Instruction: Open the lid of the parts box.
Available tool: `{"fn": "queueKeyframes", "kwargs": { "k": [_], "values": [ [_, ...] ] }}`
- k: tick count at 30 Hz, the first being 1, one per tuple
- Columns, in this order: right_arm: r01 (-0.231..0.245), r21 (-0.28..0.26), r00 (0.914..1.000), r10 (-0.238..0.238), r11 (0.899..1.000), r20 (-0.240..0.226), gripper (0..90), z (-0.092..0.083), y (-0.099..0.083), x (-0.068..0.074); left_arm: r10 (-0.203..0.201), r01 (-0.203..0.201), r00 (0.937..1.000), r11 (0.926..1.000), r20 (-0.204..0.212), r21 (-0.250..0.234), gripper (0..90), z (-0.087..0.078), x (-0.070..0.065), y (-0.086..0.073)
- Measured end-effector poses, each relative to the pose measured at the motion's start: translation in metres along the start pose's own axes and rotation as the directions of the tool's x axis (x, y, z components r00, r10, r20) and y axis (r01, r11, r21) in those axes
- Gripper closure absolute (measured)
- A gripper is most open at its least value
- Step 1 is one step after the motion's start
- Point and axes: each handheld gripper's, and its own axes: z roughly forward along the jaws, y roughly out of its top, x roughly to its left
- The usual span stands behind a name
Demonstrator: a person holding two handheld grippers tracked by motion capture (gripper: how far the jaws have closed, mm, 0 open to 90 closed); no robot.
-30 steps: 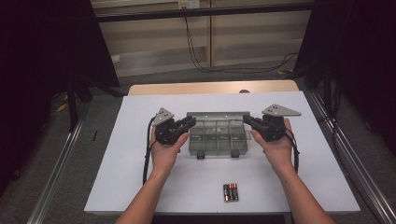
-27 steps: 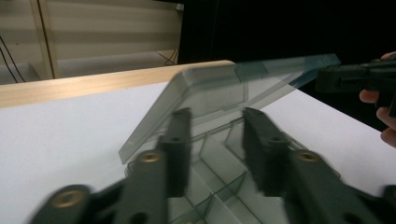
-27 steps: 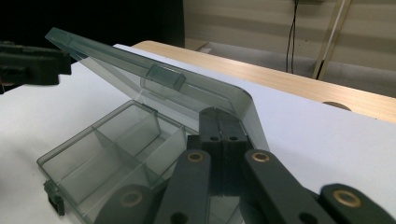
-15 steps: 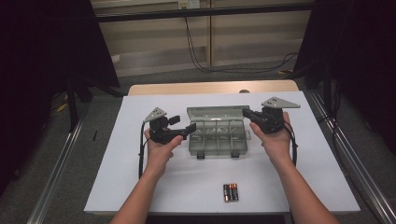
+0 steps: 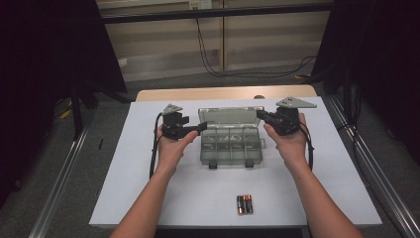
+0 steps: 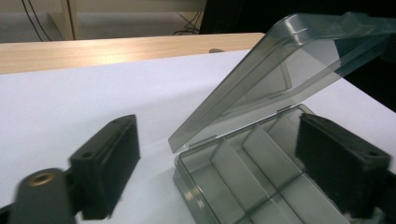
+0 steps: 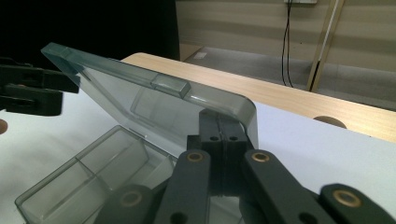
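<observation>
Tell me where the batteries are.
In the high view the batteries lie on the white mat near its front edge, in front of the open box, nearer the right arm.

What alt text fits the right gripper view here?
The right gripper has its jaws shut on the corner of the smoky clear lid, held half raised over the compartment box on the white table.

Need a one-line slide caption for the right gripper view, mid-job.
Right gripper, jaws shut on the raised lid of a clear compartment box on the white table.
</observation>
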Motion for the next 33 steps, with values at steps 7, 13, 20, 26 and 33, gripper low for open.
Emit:
{"fn": "queueKeyframes", "kwargs": {
  "k": [7,13,20,26,33],
  "values": [
    [-0.002,0.007,1.0,0.002,1.0,0.007,90.0,0.005,0.005,-0.002,0.018,-0.018,0.9997,0.9998,-0.014,-0.006,39.3,0.009,0.0,0.006],
    [0.015,0.016,0.9998,-0.015,1.0,0.011,90.0,0.008,0.008,-0.005,0.032,-0.032,0.9993,0.9994,-0.018,-0.014,58.0,0.014,-0.003,0.006],
    [0.02,0.022,0.9998,-0.02,1.0,0.005,90.0,0.009,0.008,-0.009,0.017,-0.02,0.9986,0.9984,-0.051,-0.052,78.0,0.015,-0.003,0.007],
    [-0.01,-0.034,0.9963,0.007,0.999,-0.086,65.9,-0.002,0.004,-0.013,0.028,-0.031,0.9974,0.9983,-0.067,-0.05,81.2,0.016,-0.003,0.007],
    [-0.037,-0.054,0.999,0.039,0.998,0.024,22.6,-0.005,-0.003,-0.018,0.024,-0.028,0.9973,0.9982,-0.069,-0.054,81.8,0.016,-0.002,0.007]
  ]
}}
